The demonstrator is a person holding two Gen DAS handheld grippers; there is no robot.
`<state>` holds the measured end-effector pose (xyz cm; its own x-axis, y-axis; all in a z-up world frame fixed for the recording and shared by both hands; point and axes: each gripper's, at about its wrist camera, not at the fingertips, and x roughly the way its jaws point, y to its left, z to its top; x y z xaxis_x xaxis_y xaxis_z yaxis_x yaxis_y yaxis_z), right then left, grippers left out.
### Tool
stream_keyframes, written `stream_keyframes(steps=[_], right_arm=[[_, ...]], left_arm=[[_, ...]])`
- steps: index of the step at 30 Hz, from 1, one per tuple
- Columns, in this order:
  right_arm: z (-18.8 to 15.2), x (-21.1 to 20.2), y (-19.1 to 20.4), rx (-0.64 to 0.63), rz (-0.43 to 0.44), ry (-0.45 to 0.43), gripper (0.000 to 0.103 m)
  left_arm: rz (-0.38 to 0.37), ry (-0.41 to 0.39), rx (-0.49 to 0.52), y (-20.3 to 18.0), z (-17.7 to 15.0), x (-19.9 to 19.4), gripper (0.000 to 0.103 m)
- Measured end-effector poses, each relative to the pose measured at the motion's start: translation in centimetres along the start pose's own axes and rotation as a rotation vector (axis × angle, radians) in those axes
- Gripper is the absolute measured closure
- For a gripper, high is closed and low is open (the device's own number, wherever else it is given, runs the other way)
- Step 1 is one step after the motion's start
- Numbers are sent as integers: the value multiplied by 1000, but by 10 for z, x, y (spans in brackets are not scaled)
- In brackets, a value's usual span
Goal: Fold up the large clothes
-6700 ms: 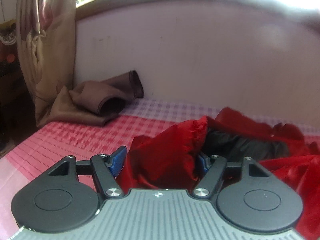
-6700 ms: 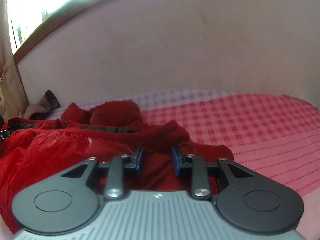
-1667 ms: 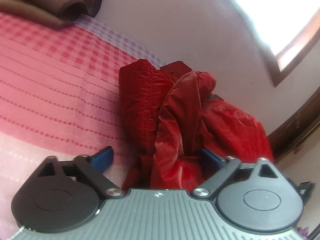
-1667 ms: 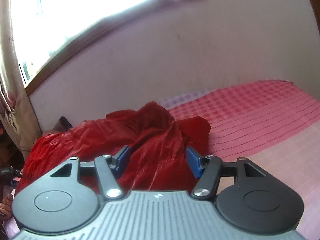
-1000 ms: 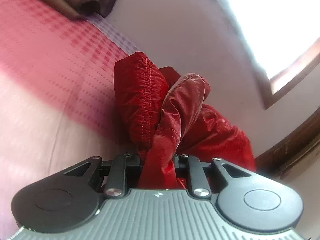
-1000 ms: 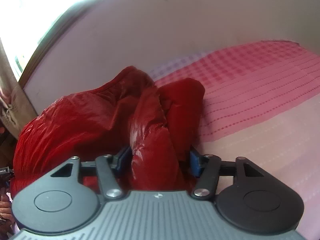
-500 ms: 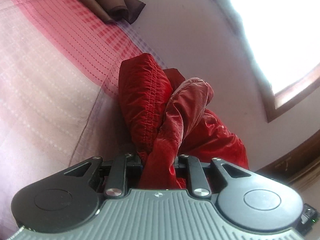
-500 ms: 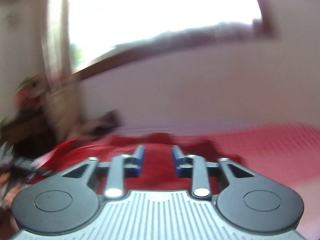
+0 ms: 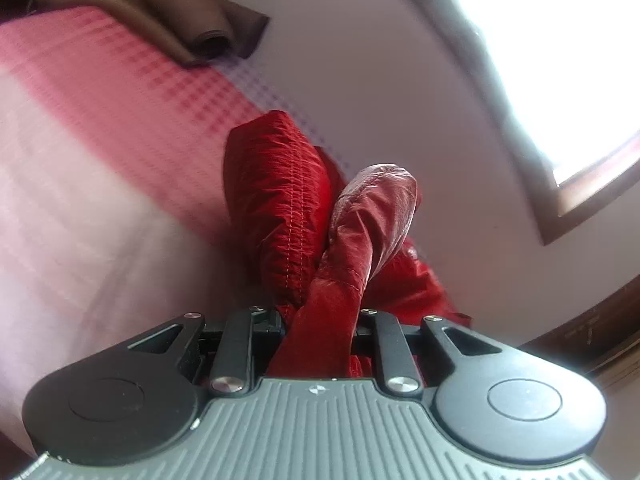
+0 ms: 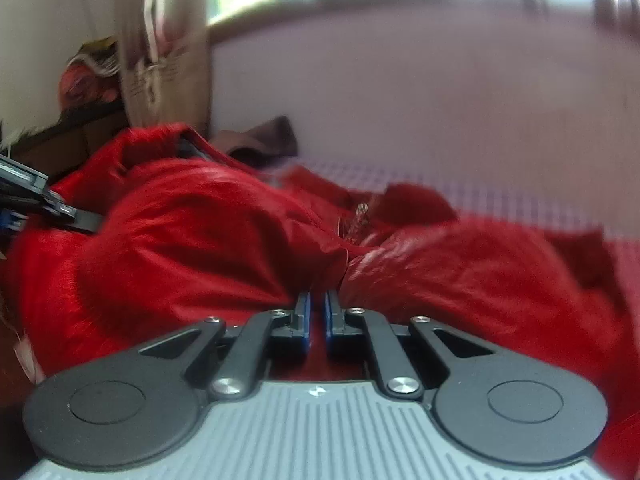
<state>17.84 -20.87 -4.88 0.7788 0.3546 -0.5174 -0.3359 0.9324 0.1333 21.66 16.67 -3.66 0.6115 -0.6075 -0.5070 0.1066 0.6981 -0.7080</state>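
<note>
The shiny red quilted nylon jacket [image 9: 320, 240] is rising through the middle of my left wrist view, a bunched fold of it running up from between the fingers of the left gripper [image 9: 318, 322], which is clamping narrowly on that fold. From here I am seeing the jacket standing off the pink checked bed sheet [image 9: 100, 140], which is filling the left half of the frame. A crumpled brown cloth [image 9: 180, 16] is lying at the upper left against the pale wall [image 9: 380, 80], and a bright window [image 9: 560, 60] is glaring at the upper right.

The right wrist view is showing me what the left cannot: the jacket [image 10: 200, 240] spreading in a wide heap across the middle of the frame. The right gripper [image 10: 316, 318] is sitting with its blue pads nearly together; I am seeing only a slim gap between them and no fabric pinched. A patterned curtain [image 10: 160, 40] is hanging at the upper left, blurred.
</note>
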Motion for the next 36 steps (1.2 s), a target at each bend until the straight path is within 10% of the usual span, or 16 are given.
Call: stream_keyframes(steps=[16,27,36], right_arm=[[-18,39,-62,504,159,11,97],[-43,-24,-96,634,214,-84,95],[-63,-91,-157,684,63,-208,95]], left_arm=[[10,2,249,-192,-42,61,75],[-9,-42,323,-213,-61,85,75],[20,-47,431,-242,-85,103,73]])
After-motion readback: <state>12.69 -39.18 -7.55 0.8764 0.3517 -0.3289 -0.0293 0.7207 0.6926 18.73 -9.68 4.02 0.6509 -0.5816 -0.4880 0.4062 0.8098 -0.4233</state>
